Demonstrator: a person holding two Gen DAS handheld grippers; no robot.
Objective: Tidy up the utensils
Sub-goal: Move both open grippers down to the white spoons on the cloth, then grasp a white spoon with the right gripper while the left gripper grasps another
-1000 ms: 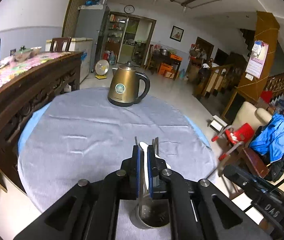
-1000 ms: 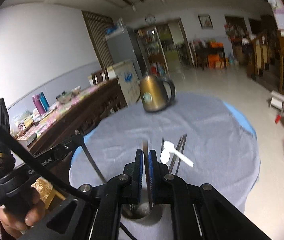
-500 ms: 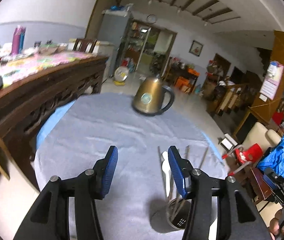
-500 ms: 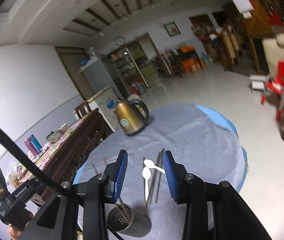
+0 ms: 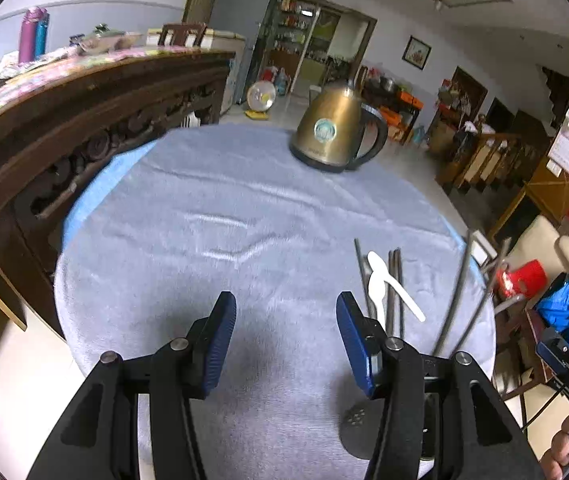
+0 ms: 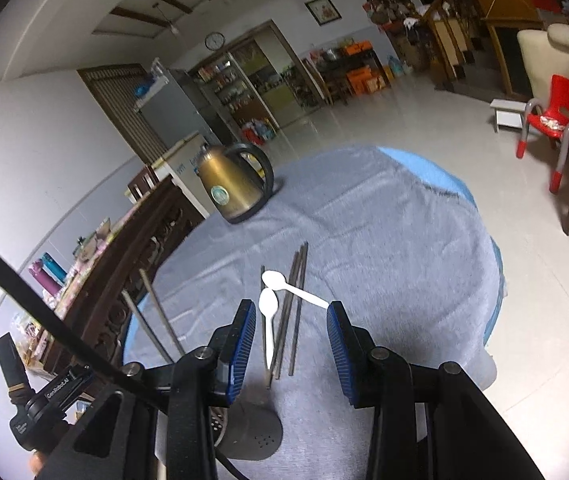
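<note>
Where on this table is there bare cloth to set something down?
Bare cloth spans the middle, between the kettle and the left gripper. It is crowded near the right gripper: white spoons, chopsticks and the holder.

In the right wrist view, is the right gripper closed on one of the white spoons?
No. The right gripper is wide open, and both white spoons lie on the grey tablecloth beside loose chopsticks, touched by neither pad.

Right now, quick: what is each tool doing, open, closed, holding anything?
Left tool: open, holding nothing, above the grey cloth.
Right tool: open, holding nothing, over the white spoons and chopsticks.
</note>
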